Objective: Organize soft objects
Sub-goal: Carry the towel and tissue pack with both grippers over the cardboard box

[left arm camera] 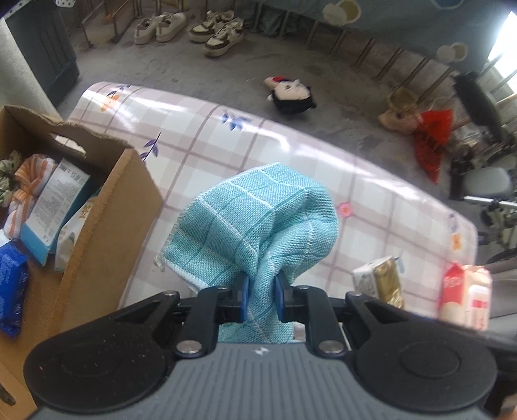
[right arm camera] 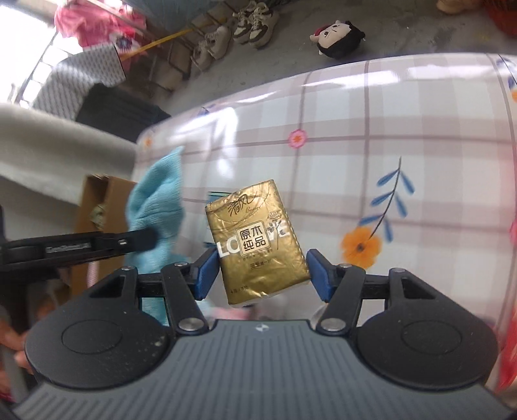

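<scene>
Teal cloth pinched tight in left gripper, blue fingers nearly together with a bunched neck of fabric between them; the rest of the cloth billows up toward 12 o'clock above the checked, flower-print surface. Cardboard box at 9 o'clock of the left wrist view, open-topped with a handle cutout, standing on the surface just beside the cloth. Inside the box: an orange striped cloth, white-and-blue packets and a dark blue packet at the near edge. Gold tissue pack and a red-and-white pack at 3 to 4 o'clock in the left view, blurred.

Right gripper about half open, gold tissue pack between its fingers, tilted, top leaning toward 11 o'clock. Left finger touches the pack's lower edge; the right finger sits at its lower corner, and I cannot tell whether it presses there. Whether the pack is lifted or resting on the surface is unclear.

In the right view the teal cloth hangs at 9 o'clock with the other gripper's black body crossing in front of it, cardboard box behind.

Plush doll with black hair on the grey floor at 12 o'clock past the surface, two pairs of sneakers further back.
</scene>
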A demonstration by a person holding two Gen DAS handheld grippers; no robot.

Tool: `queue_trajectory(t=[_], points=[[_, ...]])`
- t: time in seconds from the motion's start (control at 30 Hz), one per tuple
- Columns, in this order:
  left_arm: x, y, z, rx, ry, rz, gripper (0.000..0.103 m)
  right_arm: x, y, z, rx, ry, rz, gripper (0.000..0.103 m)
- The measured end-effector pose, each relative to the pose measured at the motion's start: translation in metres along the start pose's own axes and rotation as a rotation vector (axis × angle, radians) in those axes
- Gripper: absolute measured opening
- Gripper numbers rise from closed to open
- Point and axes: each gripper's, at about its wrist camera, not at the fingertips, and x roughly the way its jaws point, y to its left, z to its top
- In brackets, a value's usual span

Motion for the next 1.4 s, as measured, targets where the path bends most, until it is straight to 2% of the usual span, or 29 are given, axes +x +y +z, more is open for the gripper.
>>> queue_trajectory(t=[0.23,0.43,0.6,0.73,0.83,0.97,1.2,1.4], points=[[-0.049,0.026,0.008,-0.025,-0.053,-0.099,0.016,-0.030,0.047,-0.023,0.092,-0.091,0.106,0.058],[-0.110,0.080,0.024,-0.063,-0.132,-0.142,0.016,-0.035,0.114,-0.036,0.131,-0.127,0.191,0.058],[-0.158,0.139,0.035,-0.086,-0.210,-0.124,0.017,-0.029,0.181,-0.049,0.131,-0.147,0.242,0.059],[-0.174,0.186,0.039,-0.098,-0.248,-0.079,0.017,-0.008,0.228,-0.060,0.135,-0.145,0.261,0.059],[-0.167,0.219,0.039,-0.096,-0.236,-0.048,0.017,0.014,0.250,-0.067,0.151,-0.132,0.258,0.059],[-0.138,0.249,0.034,-0.075,-0.183,-0.024,0.017,0.044,0.269,-0.078,0.156,-0.114,0.202,0.059],[-0.078,0.270,0.007,0.042,-0.111,-0.034,0.017,0.077,0.283,-0.093,0.176,-0.094,0.132,0.059],[-0.033,0.263,-0.009,0.173,0.072,-0.017,0.018,0.091,0.284,-0.100,0.170,-0.062,0.055,0.059]])
